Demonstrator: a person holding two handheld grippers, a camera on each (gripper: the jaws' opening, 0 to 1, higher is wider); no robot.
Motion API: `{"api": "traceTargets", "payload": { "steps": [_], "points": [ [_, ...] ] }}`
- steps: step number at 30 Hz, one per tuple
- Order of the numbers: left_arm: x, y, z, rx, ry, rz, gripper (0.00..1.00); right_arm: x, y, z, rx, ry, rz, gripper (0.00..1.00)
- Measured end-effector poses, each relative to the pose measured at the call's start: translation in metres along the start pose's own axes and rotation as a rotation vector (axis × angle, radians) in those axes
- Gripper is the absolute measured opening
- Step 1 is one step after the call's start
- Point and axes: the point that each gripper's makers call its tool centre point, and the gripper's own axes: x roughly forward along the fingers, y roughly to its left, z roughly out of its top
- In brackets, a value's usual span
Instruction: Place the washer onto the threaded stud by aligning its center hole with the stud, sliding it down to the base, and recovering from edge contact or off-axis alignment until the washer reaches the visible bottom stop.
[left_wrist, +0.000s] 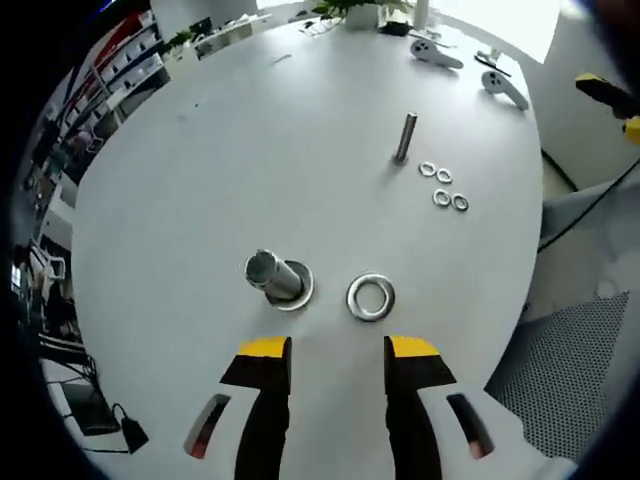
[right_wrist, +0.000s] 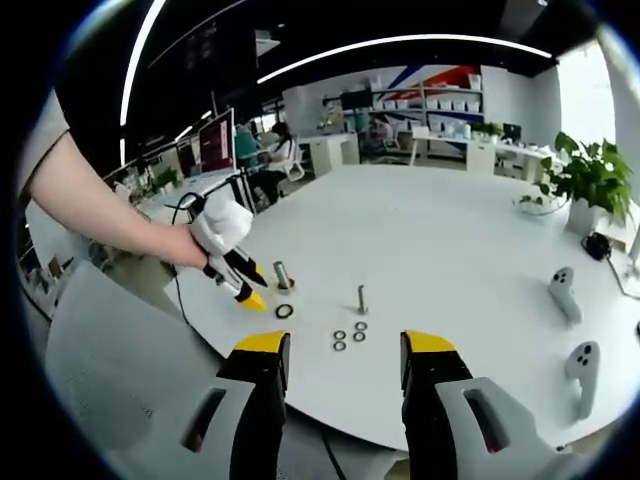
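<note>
While the washer (left_wrist: 371, 297) lies flat on the white table (left_wrist: 200, 180) just beside the threaded stud (left_wrist: 277, 277), the left gripper view shows the left hand-held gripper (left_wrist: 339, 348) spread wide and empty, poised near it; the ring looks rigid, thin and slippery, best pinched across its rim. From the right gripper view, the right hand-held gripper (right_wrist: 338, 343) likewise stands open, holding nothing, well apart from the washer.

Bare table (left_wrist: 200, 180) lay open around the stud (left_wrist: 276, 277) and washer (left_wrist: 371, 297) just beside it, with a thin bolt (left_wrist: 405, 136) and four small washers (left_wrist: 443, 186) well beyond.
</note>
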Motion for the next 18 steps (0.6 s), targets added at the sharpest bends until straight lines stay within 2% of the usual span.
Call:
{"api": "traceTargets", "payload": {
  "steps": [6,18],
  "points": [
    [0.005,-0.009,0.002,-0.010,-0.003,-0.011,0.35,0.000,-0.001,-0.001,0.009,0.001,-0.002,0.46],
    [0.021,-0.015,0.020,-0.030,-0.016,-0.023,0.34,0.000,0.000,-0.001,0.002,0.005,0.000,0.46]
  ]
}}
